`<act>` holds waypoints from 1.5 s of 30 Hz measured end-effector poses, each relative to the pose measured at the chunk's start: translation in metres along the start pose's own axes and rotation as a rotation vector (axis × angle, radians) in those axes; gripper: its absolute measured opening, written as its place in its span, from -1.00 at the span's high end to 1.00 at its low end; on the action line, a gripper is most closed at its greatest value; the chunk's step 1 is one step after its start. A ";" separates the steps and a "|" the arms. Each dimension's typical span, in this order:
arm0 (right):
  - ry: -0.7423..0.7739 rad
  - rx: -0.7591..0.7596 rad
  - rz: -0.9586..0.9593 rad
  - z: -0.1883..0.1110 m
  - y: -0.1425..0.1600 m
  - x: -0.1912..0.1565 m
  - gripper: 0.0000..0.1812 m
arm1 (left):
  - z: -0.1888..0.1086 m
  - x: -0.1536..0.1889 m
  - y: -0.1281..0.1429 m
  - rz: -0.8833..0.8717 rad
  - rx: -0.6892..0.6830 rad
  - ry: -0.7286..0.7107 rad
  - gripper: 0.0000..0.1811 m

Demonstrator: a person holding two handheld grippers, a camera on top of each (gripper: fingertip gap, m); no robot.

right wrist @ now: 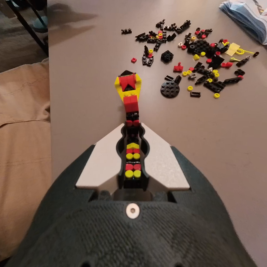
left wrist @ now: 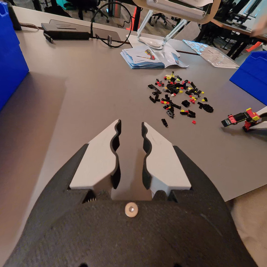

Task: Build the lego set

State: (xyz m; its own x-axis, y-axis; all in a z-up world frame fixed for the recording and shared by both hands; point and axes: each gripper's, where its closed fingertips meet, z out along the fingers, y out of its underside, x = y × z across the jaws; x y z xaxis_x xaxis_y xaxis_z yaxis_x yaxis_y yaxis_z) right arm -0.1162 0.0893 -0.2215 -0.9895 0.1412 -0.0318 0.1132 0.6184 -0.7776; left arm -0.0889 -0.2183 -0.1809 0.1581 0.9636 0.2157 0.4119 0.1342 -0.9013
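Note:
My right gripper [right wrist: 132, 125] is shut on a part-built lego model [right wrist: 130, 92] of red, yellow and black bricks; its body lies between the jaws and its yellow and red head sticks out past the fingertips, close over the grey table [right wrist: 89, 60]. The model also shows at the right edge of the left wrist view [left wrist: 242, 119], between the right gripper's white fingers [left wrist: 261, 113]. A pile of loose black, red and yellow lego pieces [right wrist: 202, 57] lies ahead and to the right, and shows in the left wrist view too [left wrist: 177, 93]. My left gripper [left wrist: 131, 122] is open and empty above bare table.
An open instruction booklet [left wrist: 150, 59] lies beyond the pile, under a white stand [left wrist: 153, 41]. Blue bins stand at the far left [left wrist: 10, 57] and far right [left wrist: 251, 75]. A clear plastic bag [left wrist: 211, 53] and black cables [left wrist: 109, 36] lie at the back. A person's tan trouser leg [right wrist: 24, 130] is at the table edge. My right fingertips sit around 30 cm from my left ones.

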 end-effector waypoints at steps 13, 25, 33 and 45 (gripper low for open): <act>-0.068 0.067 0.068 -0.006 -0.006 -0.005 0.84 | 0.000 0.013 -0.001 0.033 0.009 0.055 0.67; -0.293 0.312 0.057 0.001 -0.074 -0.060 0.84 | 0.005 0.188 0.023 0.200 -0.051 0.649 0.26; -0.313 0.282 0.051 0.009 -0.069 -0.075 0.85 | -0.005 0.214 0.008 0.066 -0.004 0.874 0.53; -0.285 0.296 0.080 -0.001 -0.060 -0.074 0.85 | 0.002 0.233 0.014 0.128 -0.047 0.941 0.69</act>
State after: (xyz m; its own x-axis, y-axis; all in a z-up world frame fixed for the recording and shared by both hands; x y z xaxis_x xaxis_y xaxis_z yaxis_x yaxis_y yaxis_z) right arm -0.0493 0.0426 -0.1713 -0.9687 -0.0656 -0.2393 0.2009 0.3590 -0.9115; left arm -0.0476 0.0089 -0.1437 0.8540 0.3857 0.3490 0.3740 0.0112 -0.9274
